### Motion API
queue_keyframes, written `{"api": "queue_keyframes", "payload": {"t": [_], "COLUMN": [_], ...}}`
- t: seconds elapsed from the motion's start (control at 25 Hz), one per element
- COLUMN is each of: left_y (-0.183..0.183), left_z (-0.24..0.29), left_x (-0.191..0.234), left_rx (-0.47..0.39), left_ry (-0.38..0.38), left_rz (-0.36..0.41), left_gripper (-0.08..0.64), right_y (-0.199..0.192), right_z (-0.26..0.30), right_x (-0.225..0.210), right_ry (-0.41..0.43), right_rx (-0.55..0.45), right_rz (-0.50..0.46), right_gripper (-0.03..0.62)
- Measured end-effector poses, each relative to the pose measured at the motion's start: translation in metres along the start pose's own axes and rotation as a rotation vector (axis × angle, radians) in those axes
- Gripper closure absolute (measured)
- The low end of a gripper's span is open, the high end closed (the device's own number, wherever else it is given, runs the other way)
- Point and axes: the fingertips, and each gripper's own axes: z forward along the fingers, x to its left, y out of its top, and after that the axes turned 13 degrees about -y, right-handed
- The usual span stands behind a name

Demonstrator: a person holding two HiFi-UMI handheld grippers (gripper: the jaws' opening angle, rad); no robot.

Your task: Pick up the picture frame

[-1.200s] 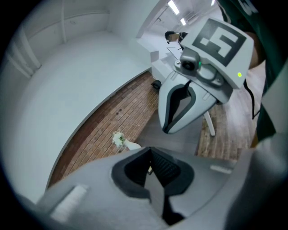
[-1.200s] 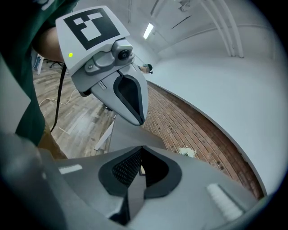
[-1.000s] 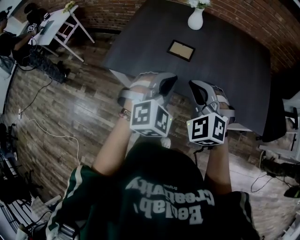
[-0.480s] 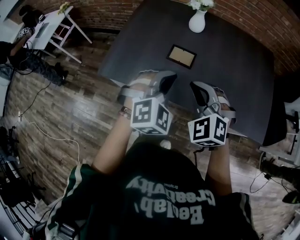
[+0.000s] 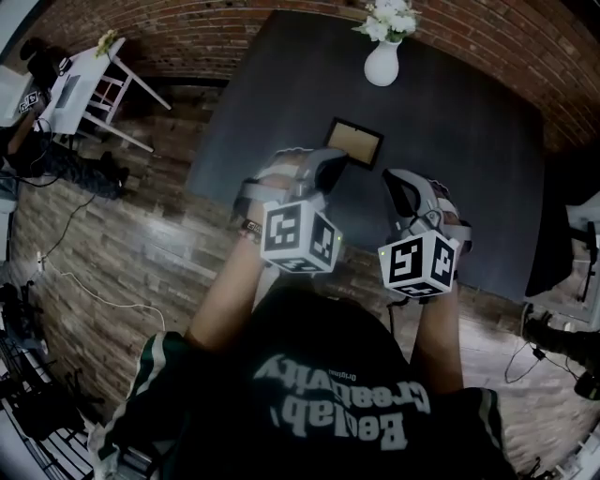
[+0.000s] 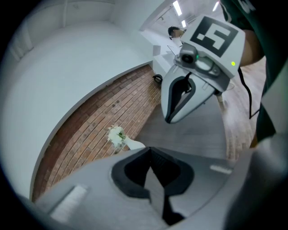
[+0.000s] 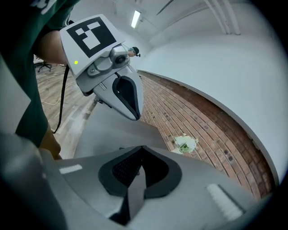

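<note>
I held both claws out in front of me, over the near edge of the dark desk. My left claw was closed, its two jaws pressed together with nothing between them, which showed plainly in its own view. My right claw was closed the same way and empty too. The two pointed forward and somewhat down, side by side but apart, and each one showed in the other's view.

The picture frame lay flat on the desk, a dark border round a pale brown middle, neither claw holding it. From the head view the tip of my left claw sat just at the frame's near left corner; whether it touched I could not tell. My right claw was a little to the right of the frame and nearer me.

Beyond the frame stood a white vase with white flowers, close to the brick wall. A wooden floor lay to my left.
</note>
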Motion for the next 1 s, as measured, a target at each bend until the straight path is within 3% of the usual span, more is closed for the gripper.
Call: {"api": "queue_keyframes", "payload": {"t": [0.48, 1.0], "left_y": [-0.022, -0.055], "left_z": [0.045, 0.068], "left_x": [0.056, 0.078], "left_rx": [-0.017, -0.066], "left_ry": [-0.072, -0.16], "left_rz": [0.029, 0.053], "left_gripper": [0.558, 0.558], "right_y": [-0.014, -0.013], "right_z": [0.059, 0.101], "right_x": [-0.031, -0.027], "right_ry": [-0.017, -0.004], "right_rx": [0.081, 0.146], "right_rz": [0.022, 0.033], "right_gripper": [0.587, 0.586]}}
